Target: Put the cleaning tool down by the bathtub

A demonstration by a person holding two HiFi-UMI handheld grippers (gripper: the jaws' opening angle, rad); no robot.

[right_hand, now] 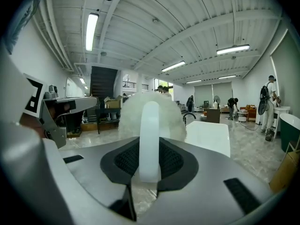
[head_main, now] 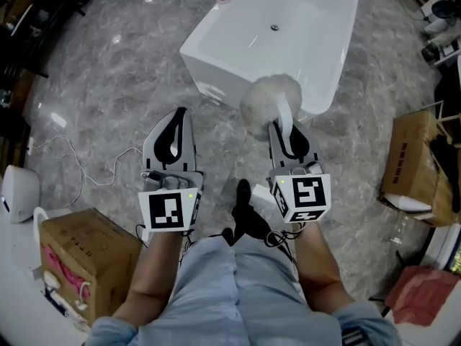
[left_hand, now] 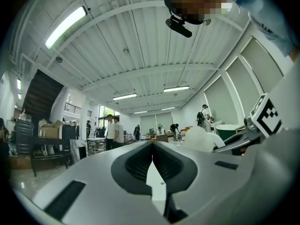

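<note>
White and fluffy, the cleaning tool (head_main: 270,103) sat clamped by its handle in the right gripper (head_main: 286,130), near the bathtub (head_main: 209,52). The left gripper (head_main: 175,132) was closed, empty. Cardboard boxes (head_main: 86,262) stood either side.

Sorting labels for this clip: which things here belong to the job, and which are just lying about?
Job: cleaning tool, right gripper holding it, bathtub.
Lying about: left cardboard box, floor cable, right cardboard box, red bag.
</note>
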